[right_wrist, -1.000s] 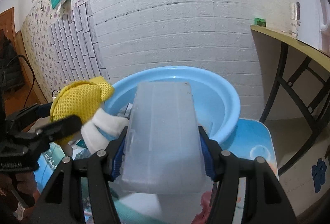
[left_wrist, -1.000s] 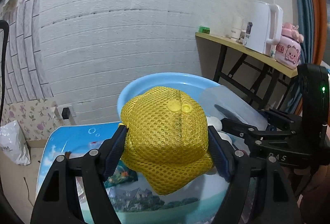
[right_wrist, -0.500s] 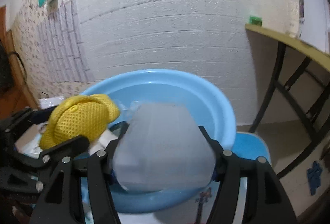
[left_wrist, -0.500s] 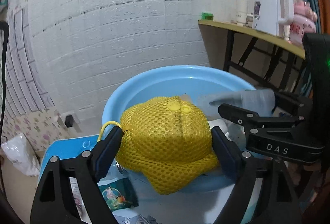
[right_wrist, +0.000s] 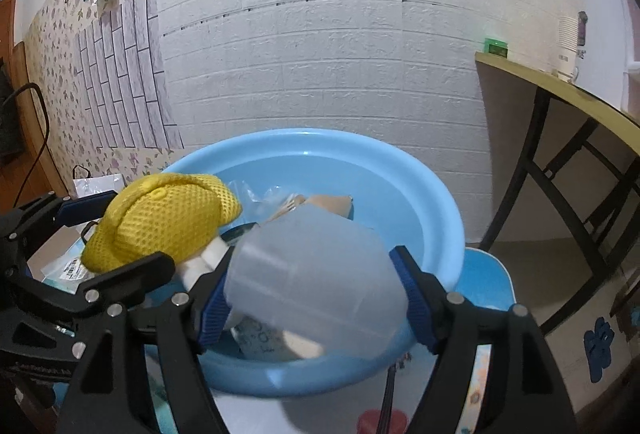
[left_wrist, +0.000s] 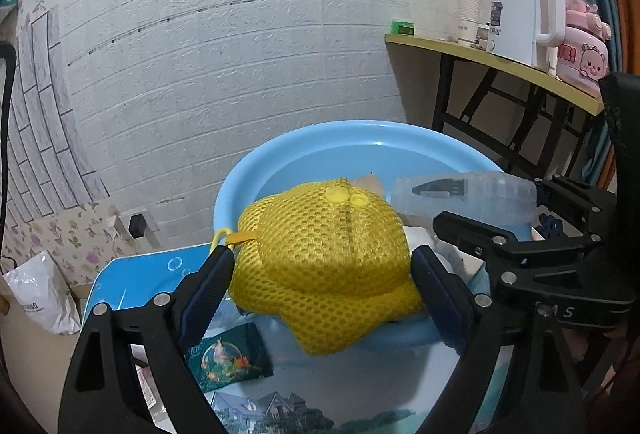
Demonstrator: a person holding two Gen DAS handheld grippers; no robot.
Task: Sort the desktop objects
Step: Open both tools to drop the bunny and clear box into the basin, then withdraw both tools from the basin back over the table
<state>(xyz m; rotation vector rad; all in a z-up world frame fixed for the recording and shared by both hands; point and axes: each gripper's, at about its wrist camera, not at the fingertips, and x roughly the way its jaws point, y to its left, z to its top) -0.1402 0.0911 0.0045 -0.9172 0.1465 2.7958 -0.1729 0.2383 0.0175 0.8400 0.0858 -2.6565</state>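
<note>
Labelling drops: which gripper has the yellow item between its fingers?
The left gripper: yellow mesh cap; jaws opening. The right gripper has the translucent box.

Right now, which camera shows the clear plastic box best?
The right wrist view: the clear plastic box fills the gap between the right gripper's opening jaws, over the blue basin. The left wrist view shows it side-on, partly hidden.

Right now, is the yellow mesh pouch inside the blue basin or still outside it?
Partly in: the yellow mesh pouch overhangs the blue basin rim, between the opening left gripper jaws.
</note>
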